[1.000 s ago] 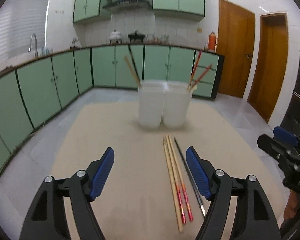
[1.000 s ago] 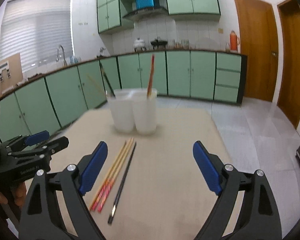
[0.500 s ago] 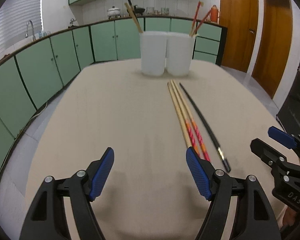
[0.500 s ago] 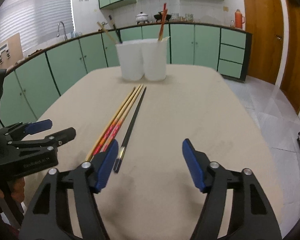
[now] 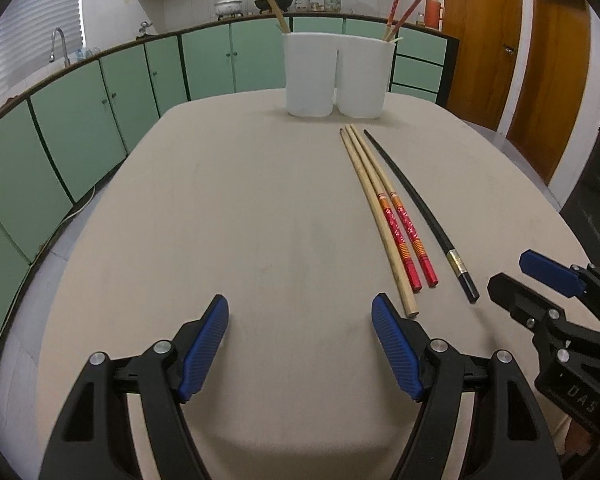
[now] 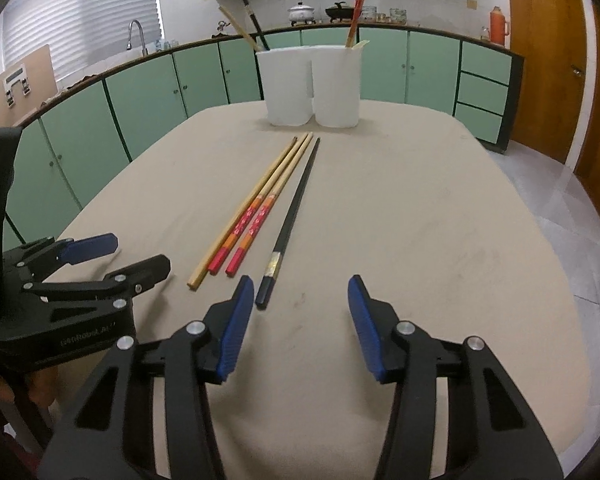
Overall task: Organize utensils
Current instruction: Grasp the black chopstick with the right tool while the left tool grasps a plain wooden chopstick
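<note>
Four chopsticks (image 5: 396,216) lie side by side on the counter (image 5: 240,220), near two white cups (image 5: 336,74) at its far end. Left gripper (image 5: 300,312) and right gripper (image 6: 302,294) hover at the near end, fingers wide, holding nothing.

Green cabinets (image 5: 80,120), wooden doors (image 5: 548,80), a tap (image 6: 134,30)

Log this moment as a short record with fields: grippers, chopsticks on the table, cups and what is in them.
left gripper: open, holding nothing
right gripper: open, holding nothing
table: four loose chopsticks side by side
plain chopstick: leftmost
red-handled chopsticks: two, in the middle
black chopstick: rightmost
left cup: one plain and one black chopstick
right cup: red chopsticks
</note>
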Motion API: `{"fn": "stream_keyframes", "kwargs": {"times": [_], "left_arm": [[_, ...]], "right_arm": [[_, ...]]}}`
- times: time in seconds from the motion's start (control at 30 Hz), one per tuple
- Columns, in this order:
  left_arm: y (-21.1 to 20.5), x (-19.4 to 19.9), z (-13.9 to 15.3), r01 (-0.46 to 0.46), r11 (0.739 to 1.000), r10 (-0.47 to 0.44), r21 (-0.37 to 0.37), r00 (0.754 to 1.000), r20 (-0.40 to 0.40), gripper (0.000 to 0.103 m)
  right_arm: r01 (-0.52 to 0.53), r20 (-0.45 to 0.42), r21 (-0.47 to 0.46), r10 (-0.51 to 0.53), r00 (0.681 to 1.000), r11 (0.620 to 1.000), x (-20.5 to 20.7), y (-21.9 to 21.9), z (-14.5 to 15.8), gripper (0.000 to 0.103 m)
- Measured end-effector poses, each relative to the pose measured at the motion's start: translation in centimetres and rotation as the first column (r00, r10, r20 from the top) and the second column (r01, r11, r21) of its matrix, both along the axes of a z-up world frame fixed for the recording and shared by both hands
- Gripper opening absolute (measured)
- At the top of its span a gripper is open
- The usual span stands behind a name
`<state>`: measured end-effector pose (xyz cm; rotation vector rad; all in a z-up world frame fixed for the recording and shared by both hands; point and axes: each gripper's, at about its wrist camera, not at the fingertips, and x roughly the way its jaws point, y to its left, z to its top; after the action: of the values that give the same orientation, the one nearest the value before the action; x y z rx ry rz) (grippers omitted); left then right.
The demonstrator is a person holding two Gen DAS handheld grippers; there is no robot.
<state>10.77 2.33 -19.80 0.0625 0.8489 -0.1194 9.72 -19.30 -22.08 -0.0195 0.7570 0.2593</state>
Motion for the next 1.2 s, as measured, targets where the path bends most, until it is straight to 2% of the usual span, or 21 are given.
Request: {"fn": "stream_keyframes", "kwargs": {"times": [0.2,0.27,0.4,0.5,0.67,0.93,1.2], "left_arm": [[0.1,0.0,-0.2,-0.011,1.000,0.011,-0.009,1.000,-0.010,0.073],[0.1,0.0,-0.2,-0.010,1.000,0.010,-0.008,1.000,-0.013,0.073],[-0.1,0.0,-0.2,-0.001,1.000,0.001,-0.006,1.000,-0.014,0.073],[-0.2,-0.1,-0.2,0.007,1.000,-0.007,-0.015,1.000,-0.016,0.073],[-0.9,-0.2,-0.2,0.032,0.999,-0.033,-0.037,0.999,-0.023,0.073],[-2.6,-0.2,-0.4,0.066,0.997,-0.068,-0.038,0.997,-0.029,0.072],[-3.0,-0.8,0.6,0.075,0.996,-0.075,-0.043,0.997,-0.010,0.072]], "right_arm": [[-0.030,-0.039,-0.010,0.029,0.999,1.000,0.6,0.8,-0.8,0.037],[-0.036,-0.040,-0.023,0.035,0.999,0.999,0.7,1.1,-0.9,0.037],[-0.041,-0.034,-0.035,0.040,0.999,0.999,1.0,1.5,-1.1,0.023],[-0.041,-0.032,-0.037,0.040,0.999,0.998,1.1,1.4,-1.1,0.007],[-0.027,-0.043,-0.012,0.026,0.999,1.000,1.2,0.2,-0.9,0.006],[0.057,-0.050,0.000,-0.057,0.997,0.998,1.4,-2.9,-0.8,0.006],[0.069,-0.057,0.016,-0.068,0.996,0.998,1.5,-3.9,-1.0,0.006]]}}
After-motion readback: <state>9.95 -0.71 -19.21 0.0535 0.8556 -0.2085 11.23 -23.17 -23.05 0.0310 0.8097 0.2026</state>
